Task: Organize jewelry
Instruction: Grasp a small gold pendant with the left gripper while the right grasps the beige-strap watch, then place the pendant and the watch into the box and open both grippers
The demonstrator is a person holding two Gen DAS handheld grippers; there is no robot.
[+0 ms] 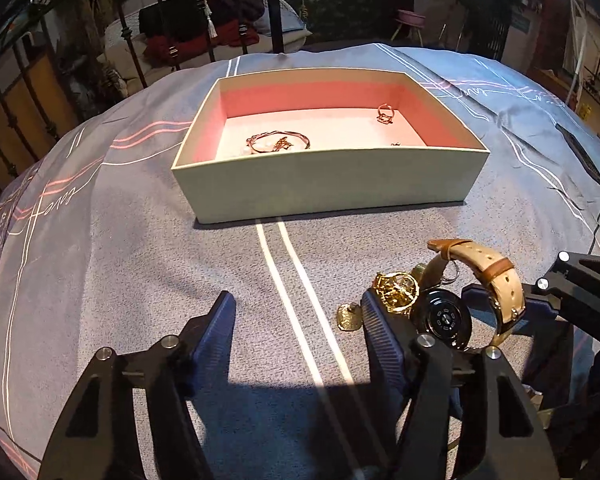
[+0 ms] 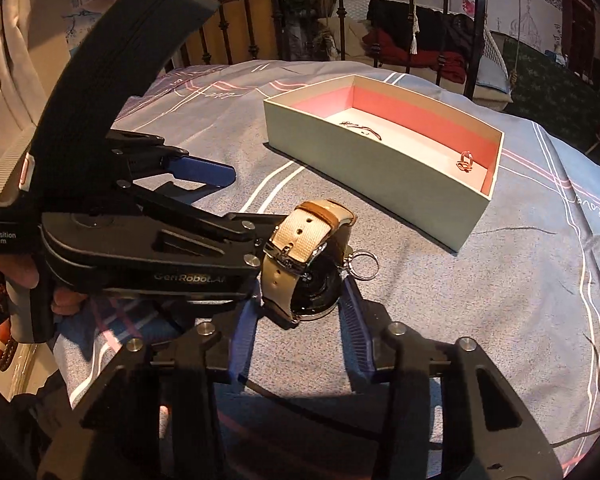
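Right hand-held gripper (image 2: 296, 344): my jaws flank the watch (image 2: 308, 264) on the bed (image 2: 480, 320), grip uncertain. Left hand-held gripper (image 1: 300, 332): released, empty. Box (image 1: 324, 184) far, holding bracelet (image 1: 278, 142), ring (image 1: 385, 114).

One open box (image 1: 324, 184) sits toward the far edge of the bed (image 1: 120, 280), and three jewelry pieces show inside it: one bangle (image 1: 278, 142), one ring (image 1: 385, 114) and one tiny piece (image 1: 396, 144) too small to identify. On the bedcover near the near edge there is one watch (image 1: 460, 304) with a tan strap, one gold openwork ornament (image 1: 396, 292), one small gold charm (image 1: 349, 317) and one silver key ring (image 2: 365, 264). Two hand-held grippers are counted, the left hand-held gripper (image 1: 300, 328) and the right hand-held gripper (image 2: 300, 332).
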